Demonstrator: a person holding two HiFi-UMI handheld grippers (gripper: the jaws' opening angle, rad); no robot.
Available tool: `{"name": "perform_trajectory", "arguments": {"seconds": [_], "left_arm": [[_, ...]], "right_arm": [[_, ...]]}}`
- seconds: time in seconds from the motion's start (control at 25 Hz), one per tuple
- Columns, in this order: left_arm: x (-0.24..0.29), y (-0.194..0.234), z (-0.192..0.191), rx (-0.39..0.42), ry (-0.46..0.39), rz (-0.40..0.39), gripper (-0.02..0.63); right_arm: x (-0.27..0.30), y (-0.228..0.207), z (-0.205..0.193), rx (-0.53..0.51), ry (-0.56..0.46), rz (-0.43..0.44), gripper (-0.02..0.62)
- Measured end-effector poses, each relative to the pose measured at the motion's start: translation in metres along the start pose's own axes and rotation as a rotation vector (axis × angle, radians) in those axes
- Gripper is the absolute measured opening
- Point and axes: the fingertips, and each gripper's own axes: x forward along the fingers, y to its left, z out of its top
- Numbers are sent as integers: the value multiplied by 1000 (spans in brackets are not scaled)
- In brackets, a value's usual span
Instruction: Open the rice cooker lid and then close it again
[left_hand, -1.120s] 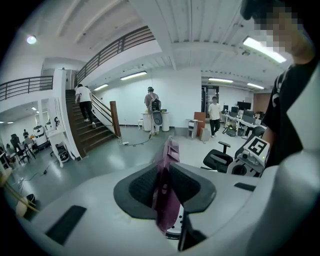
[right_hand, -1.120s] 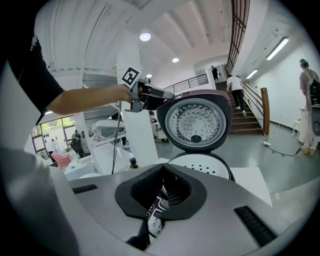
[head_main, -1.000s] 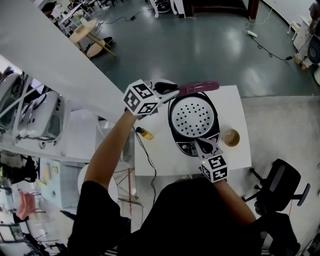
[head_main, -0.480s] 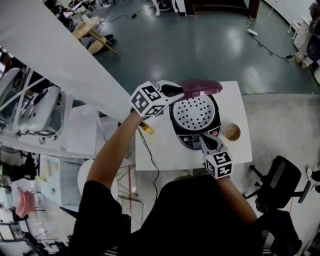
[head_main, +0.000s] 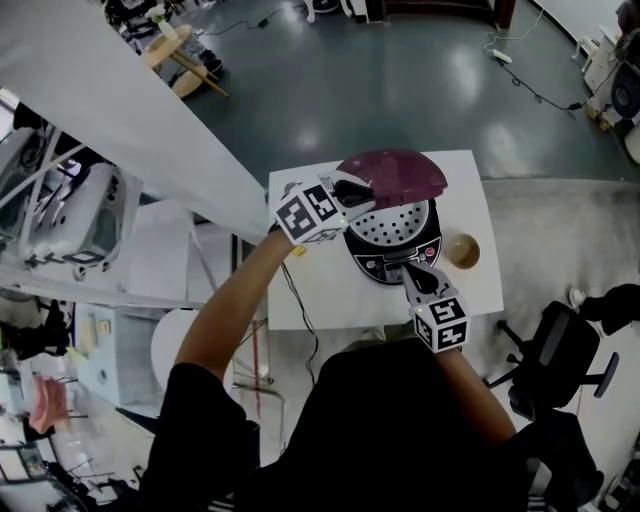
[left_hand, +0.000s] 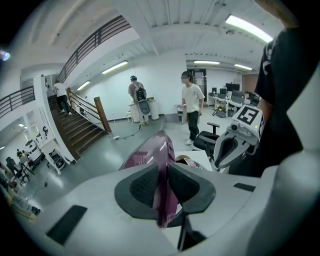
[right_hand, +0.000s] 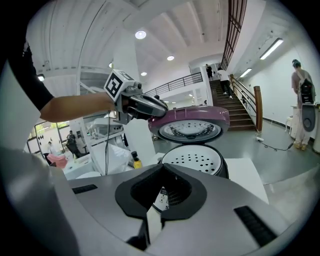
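Note:
The black rice cooker (head_main: 392, 245) stands on the white table (head_main: 320, 290), its perforated inner plate (right_hand: 195, 160) showing. Its purple lid (head_main: 395, 178) is partly lowered and tilts over the far half of the pot. My left gripper (head_main: 352, 190) is shut on the lid's left edge; in the left gripper view the lid's rim (left_hand: 150, 155) is pinched between both pads (left_hand: 145, 186). My right gripper (head_main: 412, 272) is shut and empty, with its tips at the cooker's front control panel. In the right gripper view the lid (right_hand: 192, 125) hangs above the pot.
A small brown cup (head_main: 462, 250) sits to the right of the cooker. A yellow-based bottle (right_hand: 135, 161) and a cable lie on the table's left side. An office chair (head_main: 560, 360) stands at the lower right. People stand far off across the floor.
The lid has swung down from nearly upright to half lowered, with my left gripper moving right and down with it. The right gripper has stayed at the control panel.

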Motion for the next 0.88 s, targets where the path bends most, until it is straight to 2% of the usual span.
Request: {"name": "perform_trajectory", "arguments": {"seconds": [0.2, 0.56, 0.88], "left_arm": [[10, -17, -8, -21, -6, -29, 61], [27, -43, -36, 1, 36, -95, 61], [39, -58, -50, -8, 9, -122, 61]], "right_arm": [[-5, -2, -6, 3, 6, -10, 0], [-9, 0, -20, 17, 34, -24, 0], [-8, -7, -27, 25, 56, -30, 0]]}}
